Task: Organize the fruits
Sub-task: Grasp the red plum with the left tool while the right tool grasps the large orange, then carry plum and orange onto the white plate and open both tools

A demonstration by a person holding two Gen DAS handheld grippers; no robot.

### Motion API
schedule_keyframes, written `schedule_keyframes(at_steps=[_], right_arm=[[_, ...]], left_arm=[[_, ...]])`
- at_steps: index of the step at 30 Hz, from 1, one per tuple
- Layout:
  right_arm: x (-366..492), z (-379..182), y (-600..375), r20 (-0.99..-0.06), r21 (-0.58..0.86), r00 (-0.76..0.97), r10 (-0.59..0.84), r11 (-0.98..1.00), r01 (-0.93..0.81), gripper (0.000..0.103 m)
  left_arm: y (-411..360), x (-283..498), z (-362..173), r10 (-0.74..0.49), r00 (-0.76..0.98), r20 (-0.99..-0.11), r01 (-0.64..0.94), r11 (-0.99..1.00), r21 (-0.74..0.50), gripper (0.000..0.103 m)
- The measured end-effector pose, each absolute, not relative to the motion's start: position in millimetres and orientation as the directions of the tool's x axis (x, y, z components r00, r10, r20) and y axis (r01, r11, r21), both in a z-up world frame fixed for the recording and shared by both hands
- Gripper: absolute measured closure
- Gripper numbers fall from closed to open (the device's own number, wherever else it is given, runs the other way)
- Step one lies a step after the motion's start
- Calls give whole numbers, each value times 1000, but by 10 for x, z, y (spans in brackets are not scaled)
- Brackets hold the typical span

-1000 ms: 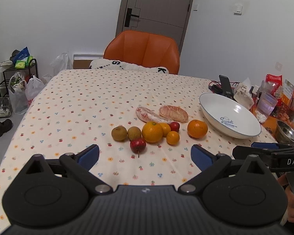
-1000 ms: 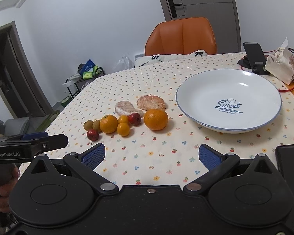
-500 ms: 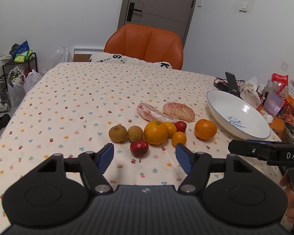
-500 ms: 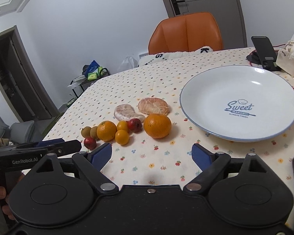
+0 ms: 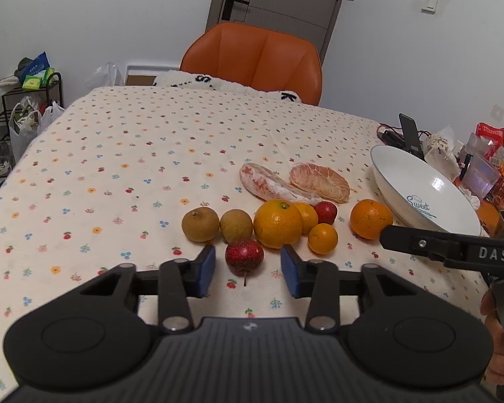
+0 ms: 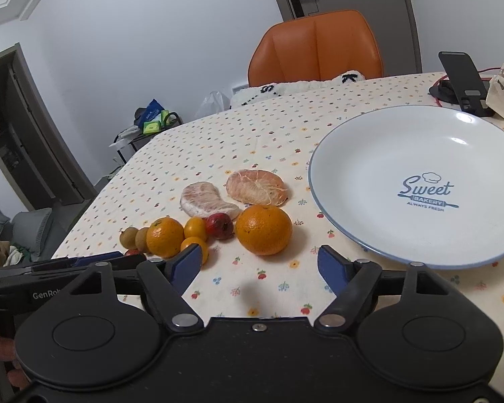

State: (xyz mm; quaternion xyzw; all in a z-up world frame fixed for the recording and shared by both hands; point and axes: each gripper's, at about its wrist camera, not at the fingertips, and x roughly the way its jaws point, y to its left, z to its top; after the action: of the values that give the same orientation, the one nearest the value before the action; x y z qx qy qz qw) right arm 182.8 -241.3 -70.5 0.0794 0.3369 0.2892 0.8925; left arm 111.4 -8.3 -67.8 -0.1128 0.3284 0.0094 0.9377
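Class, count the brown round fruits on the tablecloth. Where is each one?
2. One brown fruit ends the row on the left; the other sits beside it, against the big orange. None looks hidden.

Soft even light, fisheye-bent edges

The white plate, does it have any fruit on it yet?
No, the white plate shows only its blue printed logo; all the fruit lies on the tablecloth.

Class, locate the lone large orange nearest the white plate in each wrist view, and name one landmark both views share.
Left wrist view: large orange, right of centre, just left of the white plate.
Right wrist view: large orange, centre, above the open fingers.
Shared landmark: orange chair.
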Motion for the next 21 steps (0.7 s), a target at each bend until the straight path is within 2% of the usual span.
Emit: schedule_keyframes(at_steps=[6, 10, 12, 16, 21], right_arm=[[1880, -698, -2294, -553, 309, 623, 553, 831, -463, 34], [1901, -682, -2182, -561, 267, 648, 515, 854, -447, 35], [1916, -690, -2131, -568, 256, 652, 503, 860, -441, 41], [1961, -729, -2073, -585, 233, 657, 475, 875, -425, 60], [1941, -762, -2128, -572, 252, 658, 490, 868, -427, 63]], left_arm=[[-68, 1159, -708, -54, 784, -619, -93, 975, -203, 78], [-62, 1161, -695, -57, 785, -617, -91, 974, -206, 79], [-52, 1151, -684, -57, 789, -612, -91, 974, -208, 79], [-31, 1141, -661, -60, 793, -606, -89, 973, -212, 79], [-28, 1125, -619, -61, 802, -594, -86, 973, -216, 79]])
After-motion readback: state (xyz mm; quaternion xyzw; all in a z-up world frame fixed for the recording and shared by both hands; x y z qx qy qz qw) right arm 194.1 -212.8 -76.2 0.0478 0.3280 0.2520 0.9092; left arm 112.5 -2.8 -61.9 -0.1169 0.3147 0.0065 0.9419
